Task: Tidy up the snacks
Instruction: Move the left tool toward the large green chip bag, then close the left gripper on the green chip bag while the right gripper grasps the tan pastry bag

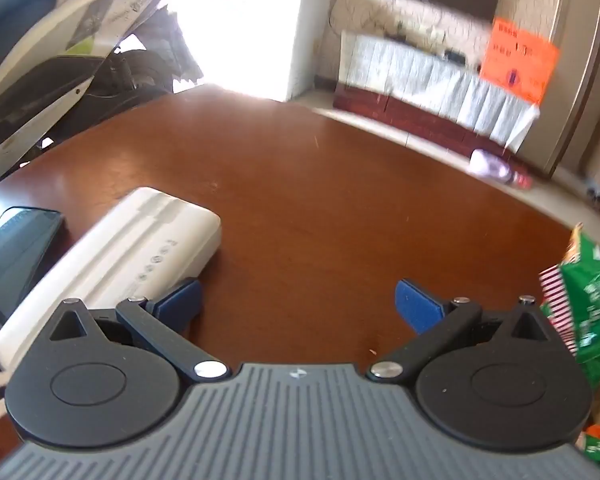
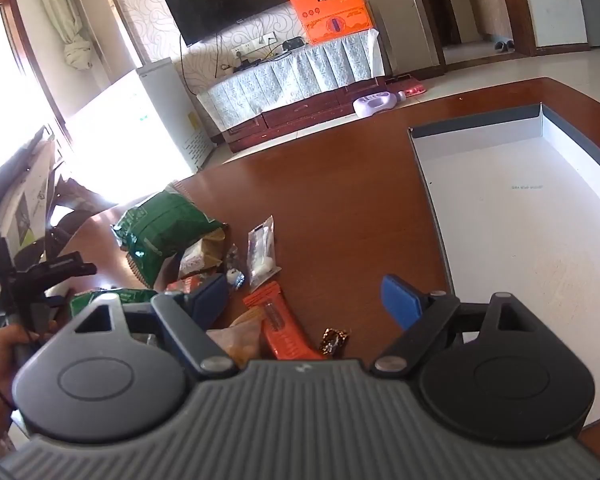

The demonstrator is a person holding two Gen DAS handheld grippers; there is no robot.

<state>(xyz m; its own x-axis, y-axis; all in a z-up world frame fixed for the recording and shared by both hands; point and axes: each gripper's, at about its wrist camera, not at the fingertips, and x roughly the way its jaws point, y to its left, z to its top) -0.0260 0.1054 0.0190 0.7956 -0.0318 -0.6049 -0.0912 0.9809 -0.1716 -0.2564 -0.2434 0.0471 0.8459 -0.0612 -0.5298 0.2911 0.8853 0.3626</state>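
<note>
1. The left gripper (image 1: 298, 304) stands wide, with only bare brown surface (image 1: 320, 200) between its blue pads.
2. Just left of it lies a white box (image 1: 112, 256), its near end hidden behind the gripper's body; past that, a dark phone (image 1: 16, 248) is cut off by the frame edge.
3. To its right, green snack bags (image 1: 592, 304) are cropped at the edge, their print blurred.
4. The right gripper (image 2: 302, 304) is also spread wide and holds nothing.
5. Under its span lie an orange bar (image 2: 280, 320), partly covered by the gripper's body, and a small dark candy (image 2: 334, 340).
6. Ahead-left sit a clear packet (image 2: 262, 256) and a green bag (image 2: 164, 228) over a pile too jumbled to sort.
7. To its right is an open white tray (image 2: 520, 216) with grey walls, its far side cut off.
8. At far left a hand (image 2: 0, 356) grips the other tool, mostly hidden.
</note>
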